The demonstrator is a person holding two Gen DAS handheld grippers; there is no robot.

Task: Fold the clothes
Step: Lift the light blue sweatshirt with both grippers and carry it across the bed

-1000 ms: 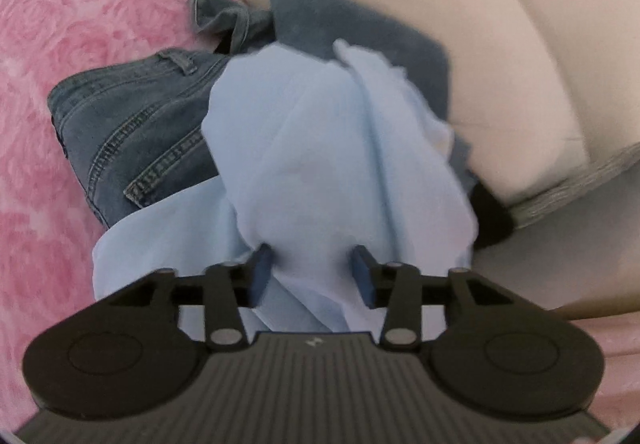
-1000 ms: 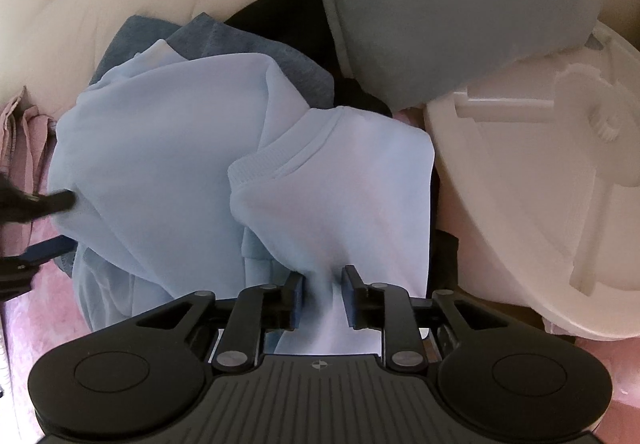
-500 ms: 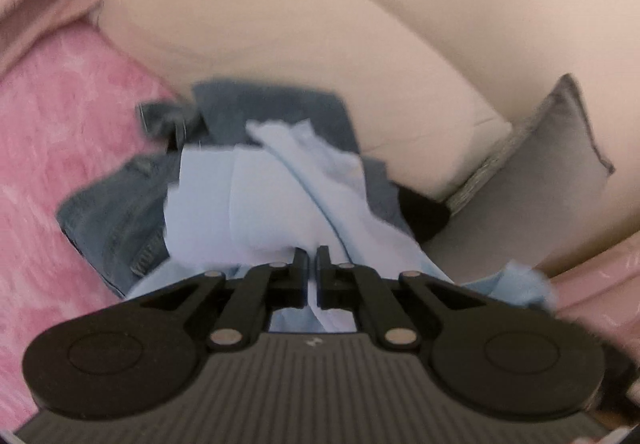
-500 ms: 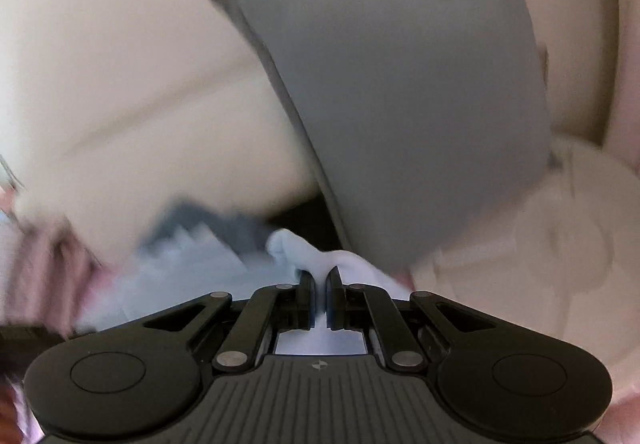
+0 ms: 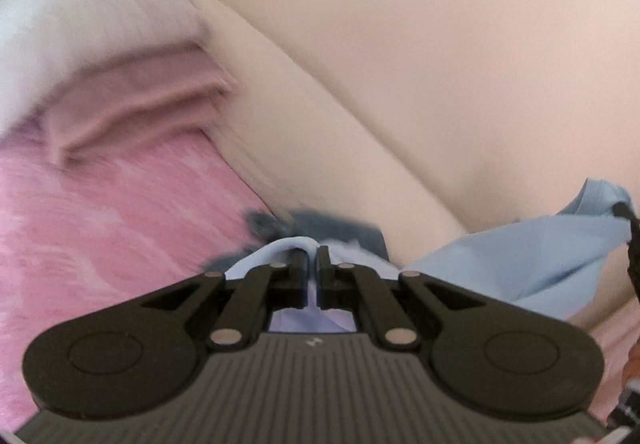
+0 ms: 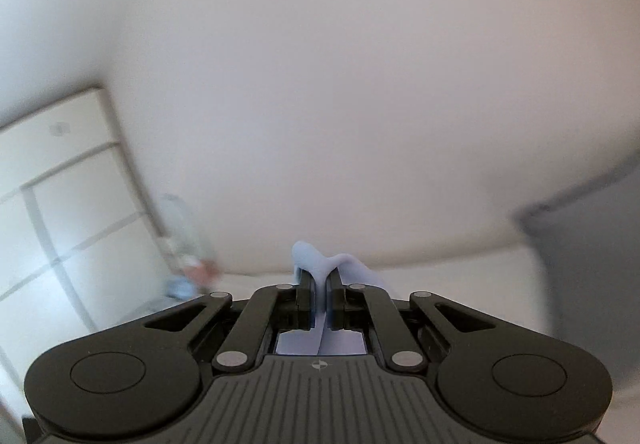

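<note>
Soft, even daylight, no hard shadows or glare; both fisheye views bend at the edges, and the backgrounds smear with motion blur.

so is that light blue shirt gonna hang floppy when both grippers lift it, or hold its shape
Likely floppy: the light blue shirt sags between the left gripper and the right gripper. Probably light and thin, since it bunches into small folds where each pinches it.

No readable words, numbers or brand names are seen in either view. On the ribbed housing of the left gripper (image 5: 312,259), just behind its jaws, a small pale mark is carried, too blurred to be read. On the right gripper (image 6: 319,286), a small crossed-circle symbol is shown in the same place.
</note>
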